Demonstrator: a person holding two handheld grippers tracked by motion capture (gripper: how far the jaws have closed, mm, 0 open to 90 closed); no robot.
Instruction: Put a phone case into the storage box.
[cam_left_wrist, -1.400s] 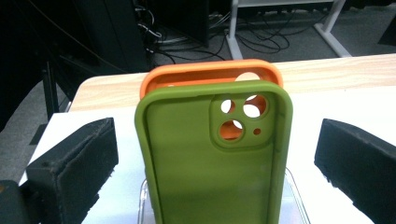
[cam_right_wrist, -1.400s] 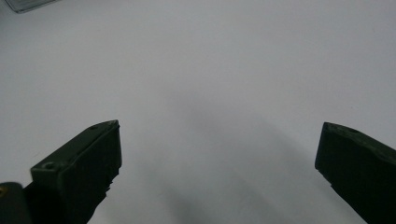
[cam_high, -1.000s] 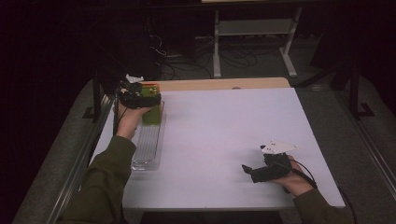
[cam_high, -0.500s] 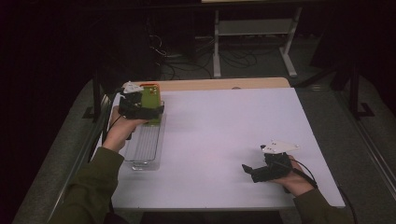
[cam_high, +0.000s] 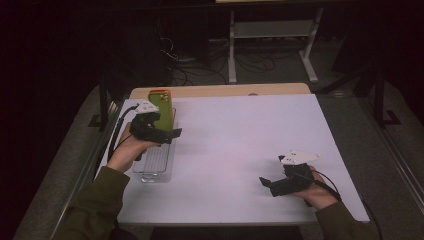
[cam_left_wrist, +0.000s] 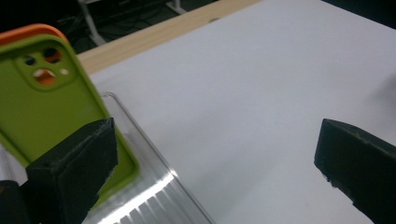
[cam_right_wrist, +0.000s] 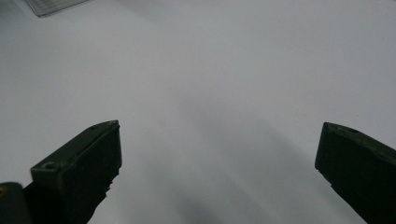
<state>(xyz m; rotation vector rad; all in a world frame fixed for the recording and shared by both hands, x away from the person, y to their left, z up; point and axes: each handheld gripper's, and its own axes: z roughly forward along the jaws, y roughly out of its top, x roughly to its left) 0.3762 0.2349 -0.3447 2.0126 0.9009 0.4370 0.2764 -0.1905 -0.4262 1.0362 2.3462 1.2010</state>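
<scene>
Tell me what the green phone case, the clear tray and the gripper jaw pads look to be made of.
Green phone case: probably silicone or soft rubber; matte, evenly coloured, rounded moulded edges, orange showing behind its rim.
Clear tray: likely hard transparent plastic; see-through, ribbed floor, bright glare streak.
Left gripper pads: apparently black foam or rubber; dull, slightly rough, nicked corners.

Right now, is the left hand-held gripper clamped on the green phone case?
No, the left hand-held gripper is wide open, beside the green phone case.
</scene>
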